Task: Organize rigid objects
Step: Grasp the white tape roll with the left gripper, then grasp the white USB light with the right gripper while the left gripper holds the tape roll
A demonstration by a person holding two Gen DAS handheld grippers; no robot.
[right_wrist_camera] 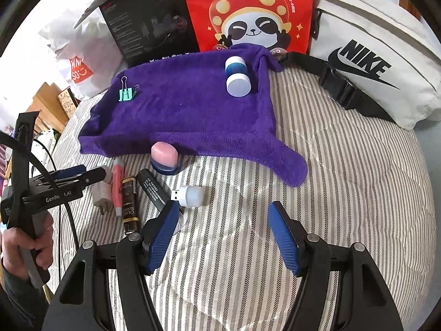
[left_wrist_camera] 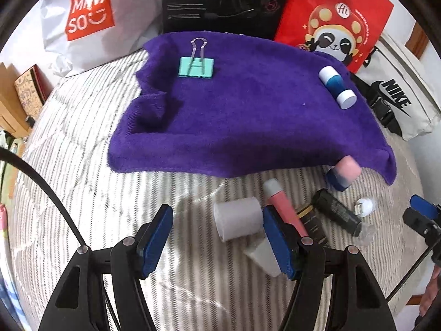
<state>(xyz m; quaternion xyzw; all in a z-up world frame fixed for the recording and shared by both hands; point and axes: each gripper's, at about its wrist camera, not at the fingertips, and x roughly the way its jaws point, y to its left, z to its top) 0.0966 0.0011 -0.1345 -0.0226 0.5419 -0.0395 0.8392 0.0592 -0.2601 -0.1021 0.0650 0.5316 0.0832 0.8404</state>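
Note:
A purple towel [left_wrist_camera: 234,115] lies on the striped bed, also in the right wrist view [right_wrist_camera: 187,115]. On it are a teal binder clip [left_wrist_camera: 196,66] [right_wrist_camera: 126,94] and a blue-and-white bottle [left_wrist_camera: 336,87] [right_wrist_camera: 237,75]. In front of the towel lie a white cylinder [left_wrist_camera: 238,218], a pink tube [left_wrist_camera: 284,207] [right_wrist_camera: 117,187], a pink-capped blue jar [left_wrist_camera: 344,172] [right_wrist_camera: 164,157], a black stick [left_wrist_camera: 337,211] [right_wrist_camera: 153,189], a dark gold-lettered tube [right_wrist_camera: 129,207] and a white USB light [right_wrist_camera: 188,194] [left_wrist_camera: 365,207]. My left gripper [left_wrist_camera: 217,244] is open, the white cylinder just beyond its fingertips. My right gripper [right_wrist_camera: 224,234] is open and empty, just short of the USB light.
Behind the towel stand a white Miniso bag [left_wrist_camera: 91,19], a black box [right_wrist_camera: 148,19] and a red panda bag [right_wrist_camera: 248,11]. A white Nike bag [right_wrist_camera: 372,63] lies at the right. Wooden furniture [left_wrist_camera: 11,96] is at the left beside the bed.

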